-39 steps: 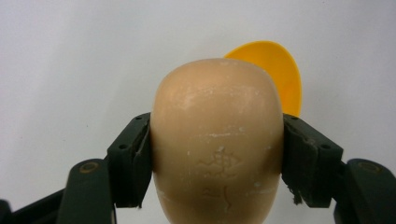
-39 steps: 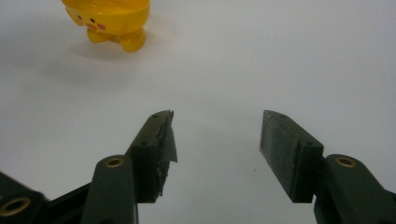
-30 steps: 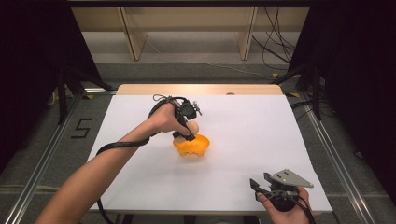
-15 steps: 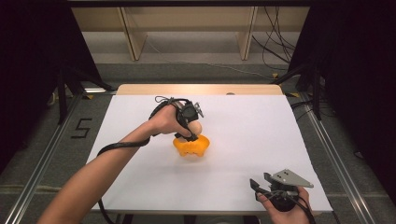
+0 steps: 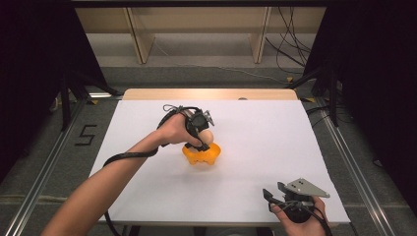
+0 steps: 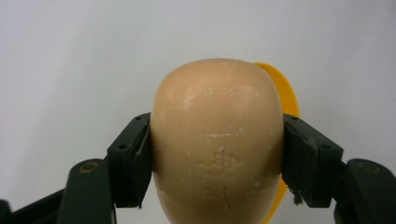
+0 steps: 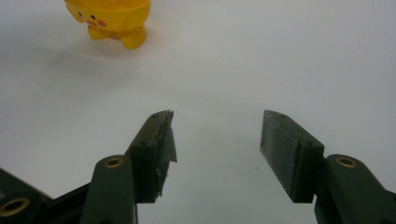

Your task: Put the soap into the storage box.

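Squarely between left gripper (image 6: 217, 154) fingers (image 6: 133, 161), tan egg (image 6: 217, 140), clamped.

My left gripper (image 5: 204, 135) hangs directly over the orange cup (image 5: 202, 154), its 2 jaws clamped on the tan egg (image 6: 218, 140). My right gripper (image 7: 215, 149) sits well apart from that cup, jaws spread, nothing between them.

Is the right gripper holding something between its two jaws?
No, in the right gripper view the right gripper has its jaws standing apart with only the bare white table between them.
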`<state>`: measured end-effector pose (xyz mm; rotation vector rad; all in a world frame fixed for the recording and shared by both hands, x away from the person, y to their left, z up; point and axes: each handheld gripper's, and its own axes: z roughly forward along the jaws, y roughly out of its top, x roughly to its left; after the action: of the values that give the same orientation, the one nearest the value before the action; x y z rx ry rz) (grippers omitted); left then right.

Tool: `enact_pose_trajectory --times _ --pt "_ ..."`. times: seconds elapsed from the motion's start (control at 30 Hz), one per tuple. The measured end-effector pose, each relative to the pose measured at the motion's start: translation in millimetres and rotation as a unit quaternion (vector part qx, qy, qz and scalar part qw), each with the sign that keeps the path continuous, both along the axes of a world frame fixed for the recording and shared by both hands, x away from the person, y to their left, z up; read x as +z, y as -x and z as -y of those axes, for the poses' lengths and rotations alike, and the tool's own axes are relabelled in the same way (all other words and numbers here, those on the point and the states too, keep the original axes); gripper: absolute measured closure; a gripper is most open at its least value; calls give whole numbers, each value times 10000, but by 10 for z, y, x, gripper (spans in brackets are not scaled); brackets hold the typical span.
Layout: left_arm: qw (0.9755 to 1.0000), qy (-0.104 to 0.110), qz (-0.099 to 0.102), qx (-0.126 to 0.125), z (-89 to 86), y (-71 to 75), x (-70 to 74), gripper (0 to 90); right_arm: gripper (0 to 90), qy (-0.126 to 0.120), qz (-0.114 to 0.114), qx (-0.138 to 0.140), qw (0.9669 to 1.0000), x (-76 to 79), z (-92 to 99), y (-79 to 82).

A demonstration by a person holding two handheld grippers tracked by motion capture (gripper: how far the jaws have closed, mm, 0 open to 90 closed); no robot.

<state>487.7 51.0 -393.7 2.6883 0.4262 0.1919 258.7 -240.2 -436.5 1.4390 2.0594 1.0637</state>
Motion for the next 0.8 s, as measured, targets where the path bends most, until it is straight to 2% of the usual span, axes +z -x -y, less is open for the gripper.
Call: enact_pose_trajectory --times 0.3,0.33,0.57,0.63,0.67,0.7,0.73,0.8 --pt "9999 70 -107 56 -2 0 -69 324 441 -18 -43 -8 10000 0 -6 3" --pt "9999 69 -121 56 -1 1 -75 324 441 39 76 58 9999 -8 7 -12" --pt "9998 33 -182 23 0 -7 -123 323 440 40 63 65 10000 -11 5 -11" --pt "9998 64 -202 62 1 -4 -135 323 440 -37 -49 -55 10000 -2 -19 9" --pt "9998 23 -213 12 -1 -12 -138 323 440 104 92 40 9999 -6 6 -9" --pt "9998 23 -213 12 -1 -12 -138 323 440 104 92 40 9999 -6 6 -9" --pt "9997 15 -225 0 1 -11 -145 323 440 -43 -68 -64 9999 -4 -21 9" --pt "9998 24 -222 -6 2 -10 -149 323 440 -52 -63 -60 9999 -2 -21 10"
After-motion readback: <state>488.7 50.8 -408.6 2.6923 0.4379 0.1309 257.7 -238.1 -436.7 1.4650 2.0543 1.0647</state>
